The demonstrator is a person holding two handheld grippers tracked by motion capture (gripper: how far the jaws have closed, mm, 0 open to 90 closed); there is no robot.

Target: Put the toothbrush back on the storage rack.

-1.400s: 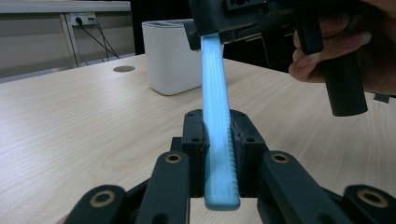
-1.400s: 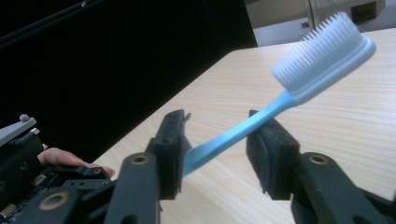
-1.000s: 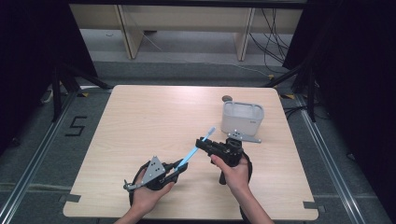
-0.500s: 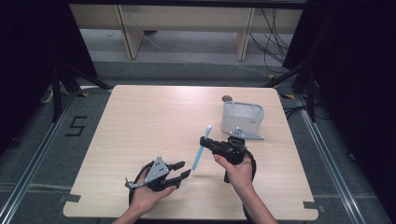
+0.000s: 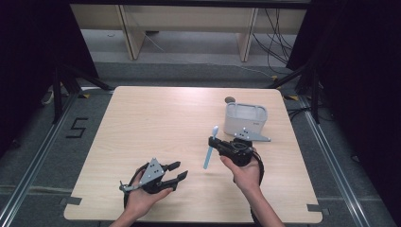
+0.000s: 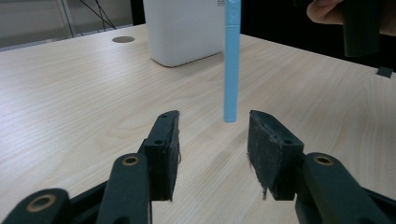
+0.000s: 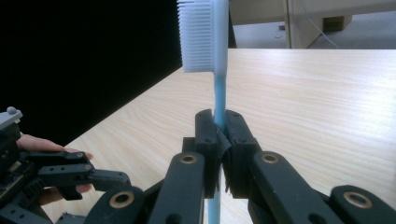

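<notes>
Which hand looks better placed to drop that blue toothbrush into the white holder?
The right. Its gripper is clamped on the toothbrush, close beside the white holder. The left gripper, jaws just opened and empty, sits farther from the holder.

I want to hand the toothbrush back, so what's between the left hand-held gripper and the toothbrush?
Only bare table, seen in the high view, separates the open left hand-held gripper from the toothbrush.

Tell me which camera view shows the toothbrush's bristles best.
The right gripper view: the toothbrush stands close above the shut right gripper, white bristles sharp. The left gripper view shows just its blue handle; the high view shows it whole but tiny.
</notes>
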